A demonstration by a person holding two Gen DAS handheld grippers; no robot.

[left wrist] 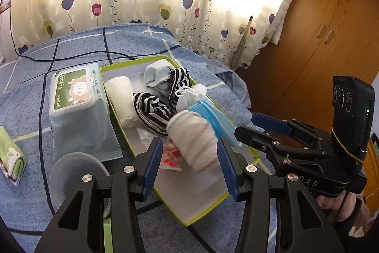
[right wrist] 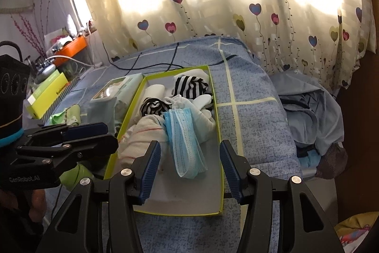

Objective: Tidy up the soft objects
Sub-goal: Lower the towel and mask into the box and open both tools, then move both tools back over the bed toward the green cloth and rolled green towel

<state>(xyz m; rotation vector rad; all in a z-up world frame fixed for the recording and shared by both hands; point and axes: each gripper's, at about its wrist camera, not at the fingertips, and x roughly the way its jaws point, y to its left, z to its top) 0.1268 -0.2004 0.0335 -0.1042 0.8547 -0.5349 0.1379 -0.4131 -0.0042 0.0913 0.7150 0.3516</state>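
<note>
A shallow box with a lime-green rim (left wrist: 208,215) (right wrist: 219,134) lies on the blue bed. It holds a white rolled towel (left wrist: 123,101), striped black-and-white socks (left wrist: 154,110) (right wrist: 189,84), a grey sock (left wrist: 155,77), a blue face mask (left wrist: 218,120) (right wrist: 187,148) and a white cloth with thin red stripes (left wrist: 196,141) (right wrist: 144,134). My left gripper (left wrist: 189,165) is open, its fingers on either side of the striped white cloth, which looks blurred. My right gripper (right wrist: 189,172) is open over the box's near end, around the mask's lower end without touching it.
A wet-wipes pack (left wrist: 75,96) (right wrist: 111,94) stands left of the box. A folded green cloth (left wrist: 11,158) (right wrist: 73,115) and a grey round lid (left wrist: 78,172) lie near it. A black cable (left wrist: 71,58) crosses the bed. A wooden wardrobe (left wrist: 319,27) stands right; blue clothes (right wrist: 312,117) are heaped beside the bed.
</note>
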